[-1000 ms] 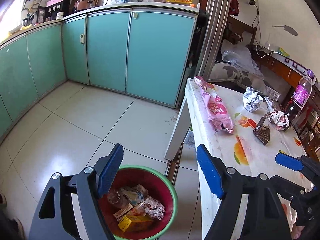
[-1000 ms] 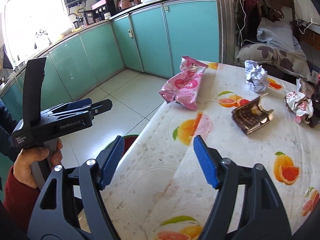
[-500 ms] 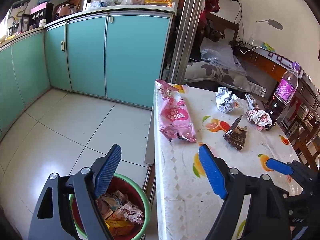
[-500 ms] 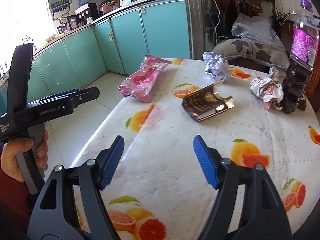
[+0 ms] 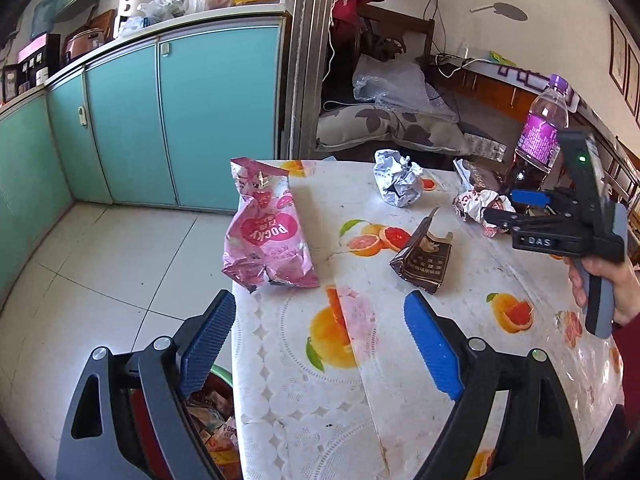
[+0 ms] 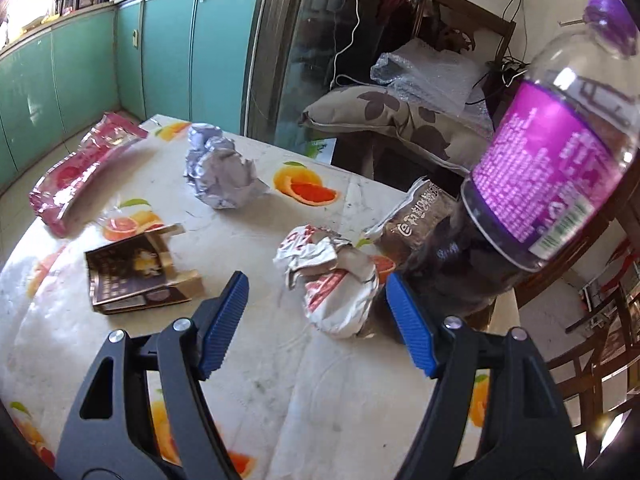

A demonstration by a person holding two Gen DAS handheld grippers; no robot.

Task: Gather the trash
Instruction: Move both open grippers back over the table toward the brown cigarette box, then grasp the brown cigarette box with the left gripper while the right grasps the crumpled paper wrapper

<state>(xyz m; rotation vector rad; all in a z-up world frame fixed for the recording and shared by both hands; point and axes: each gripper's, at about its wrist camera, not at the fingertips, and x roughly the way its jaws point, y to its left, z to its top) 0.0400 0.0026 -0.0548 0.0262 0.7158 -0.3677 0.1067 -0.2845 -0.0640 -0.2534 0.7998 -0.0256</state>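
Trash lies on a table with a fruit-print cloth (image 5: 340, 360). A pink Pocky bag (image 5: 266, 236) lies at its left edge, and also shows in the right wrist view (image 6: 76, 172). A crumpled silver wrapper (image 5: 398, 178) (image 6: 220, 172), a brown carton (image 5: 424, 260) (image 6: 136, 276) and a crumpled red-and-white wrapper (image 5: 478, 208) (image 6: 332, 276) lie further in. My left gripper (image 5: 320, 344) is open and empty over the near table edge. My right gripper (image 6: 316, 320) (image 5: 508, 208) is open, just short of the red-and-white wrapper.
A purple-labelled bottle (image 6: 532, 184) (image 5: 540, 136) stands right of the red-and-white wrapper, with a brown packet (image 6: 416, 216) beside it. A red bin with a green rim (image 5: 212, 420), holding trash, stands on the floor below the left gripper. Teal cabinets (image 5: 180, 120) line the far wall.
My left gripper swung right, from over the bin to the table edge. My right gripper moved forward and right across the table to the red-and-white wrapper by the bottle.
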